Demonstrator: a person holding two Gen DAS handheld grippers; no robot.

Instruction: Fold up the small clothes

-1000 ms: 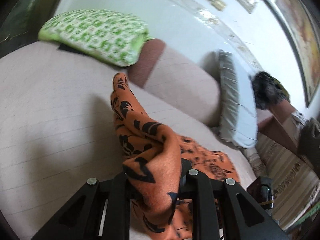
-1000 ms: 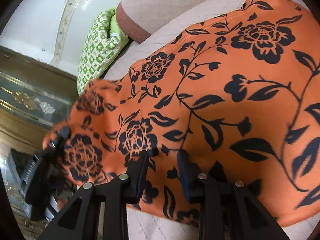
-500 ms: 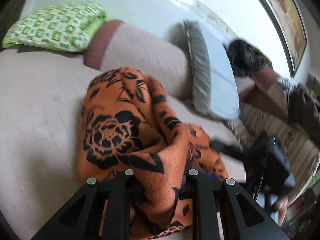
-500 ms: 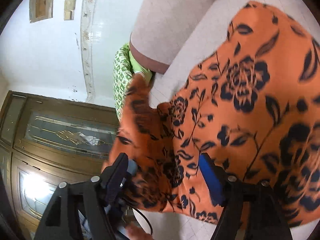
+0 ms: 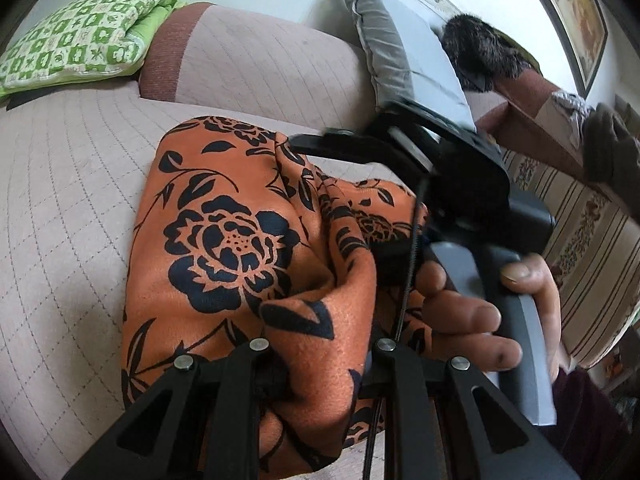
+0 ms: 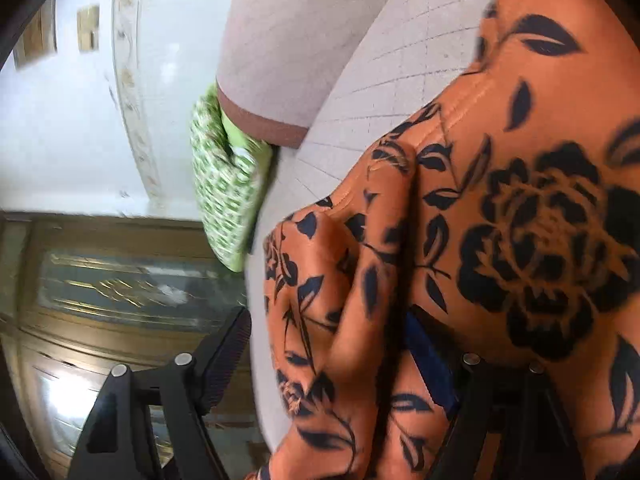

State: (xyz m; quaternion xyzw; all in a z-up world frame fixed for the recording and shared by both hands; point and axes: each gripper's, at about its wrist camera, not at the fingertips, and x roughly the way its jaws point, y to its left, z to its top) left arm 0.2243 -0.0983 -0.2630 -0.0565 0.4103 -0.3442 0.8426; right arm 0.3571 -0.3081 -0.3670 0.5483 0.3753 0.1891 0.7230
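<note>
An orange garment with black flowers [image 5: 224,248] lies bunched on the beige quilted sofa seat [image 5: 60,200]. My left gripper [image 5: 320,364] is shut on a fold of it, the cloth draped over the fingers. The right gripper shows in the left wrist view [image 5: 460,184], held in a hand, just right of the garment. In the right wrist view the garment [image 6: 520,240] fills the right side; my right gripper [image 6: 332,360] is open, its jaws wide apart, with cloth lying between them and over the right finger.
A green patterned cushion [image 5: 80,52] lies at the far left of the sofa, also in the right wrist view [image 6: 224,192]. A grey pillow [image 5: 400,52] leans on the backrest [image 5: 260,64]. A striped rug [image 5: 580,248] and a glass-panelled wooden door [image 6: 100,300] lie beyond.
My right gripper has opened wide and let go of the garment. My left gripper has carried its fold across toward the right gripper, so the garment is now doubled over.
</note>
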